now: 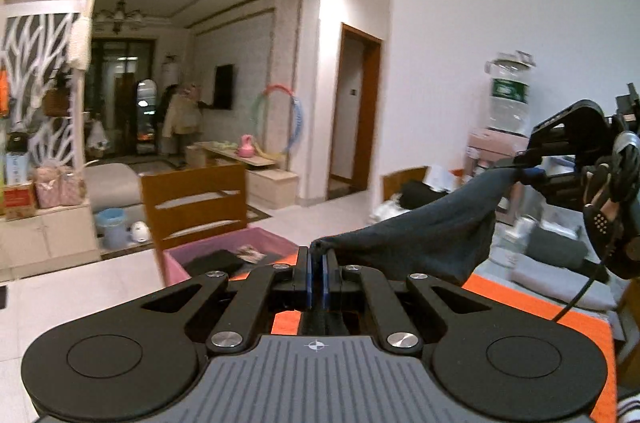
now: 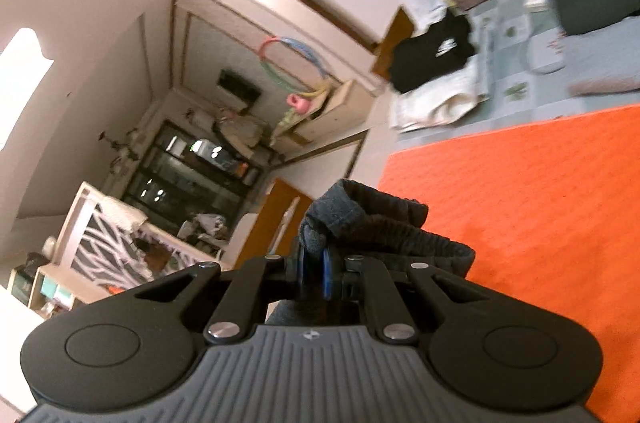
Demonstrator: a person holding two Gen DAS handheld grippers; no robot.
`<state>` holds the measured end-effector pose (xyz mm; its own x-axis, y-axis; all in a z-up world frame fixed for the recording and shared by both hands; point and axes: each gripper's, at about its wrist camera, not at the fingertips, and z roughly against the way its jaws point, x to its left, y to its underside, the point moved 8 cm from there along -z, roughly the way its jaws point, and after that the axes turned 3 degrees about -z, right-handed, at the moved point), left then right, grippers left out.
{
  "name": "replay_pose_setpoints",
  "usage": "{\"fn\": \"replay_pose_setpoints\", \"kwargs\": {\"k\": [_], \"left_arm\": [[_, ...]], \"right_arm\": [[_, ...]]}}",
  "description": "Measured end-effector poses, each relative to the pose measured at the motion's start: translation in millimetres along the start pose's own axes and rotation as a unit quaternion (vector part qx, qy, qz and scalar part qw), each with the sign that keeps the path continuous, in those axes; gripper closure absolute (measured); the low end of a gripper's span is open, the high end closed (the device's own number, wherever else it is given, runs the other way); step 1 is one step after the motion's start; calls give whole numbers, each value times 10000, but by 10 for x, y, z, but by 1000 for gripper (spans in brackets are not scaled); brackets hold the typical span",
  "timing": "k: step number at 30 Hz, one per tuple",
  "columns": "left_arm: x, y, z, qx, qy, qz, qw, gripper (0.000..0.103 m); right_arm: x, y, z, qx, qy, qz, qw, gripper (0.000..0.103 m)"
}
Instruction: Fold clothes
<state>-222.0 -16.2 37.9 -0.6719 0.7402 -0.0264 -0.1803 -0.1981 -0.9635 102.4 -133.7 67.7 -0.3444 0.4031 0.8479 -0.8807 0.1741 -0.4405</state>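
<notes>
Both grippers are pinching the dark navy knit garment (image 1: 420,235) and holding it up in the air over the orange textured mat (image 2: 540,223). The left gripper (image 1: 316,275) has its jaws closed on a thin corner, and the right gripper (image 2: 314,271) is clamping the ribbed waistband. Honestly the left bite is looking tiny, so if the cloth is getting stretched tight it could slip out and flop crooked.
</notes>
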Motion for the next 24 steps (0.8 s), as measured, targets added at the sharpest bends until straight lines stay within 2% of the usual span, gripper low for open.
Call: {"fn": "replay_pose_setpoints", "kwargs": {"k": [6, 12, 18, 22, 24], "left_arm": [[700, -106, -54, 52, -355, 152, 9992, 96], [1347, -234, -322, 67, -640, 106, 9979, 96], [2002, -369, -795, 96, -818, 26, 9966, 96], [2417, -475, -1210, 184, -843, 144, 9962, 96], [2563, -518, -1421, 140, -840, 4, 9964, 96]], "right_arm": [[647, 413, -401, 173, -300, 139, 9993, 93], [1041, 771, -946, 392, -574, 51, 9976, 93], [1348, 993, -1677, 535, -770, 9, 9956, 93], [1604, 1064, -2198, 597, -867, 72, 9944, 93], [1740, 1073, -2471, 628, -892, 63, 9940, 93]]}}
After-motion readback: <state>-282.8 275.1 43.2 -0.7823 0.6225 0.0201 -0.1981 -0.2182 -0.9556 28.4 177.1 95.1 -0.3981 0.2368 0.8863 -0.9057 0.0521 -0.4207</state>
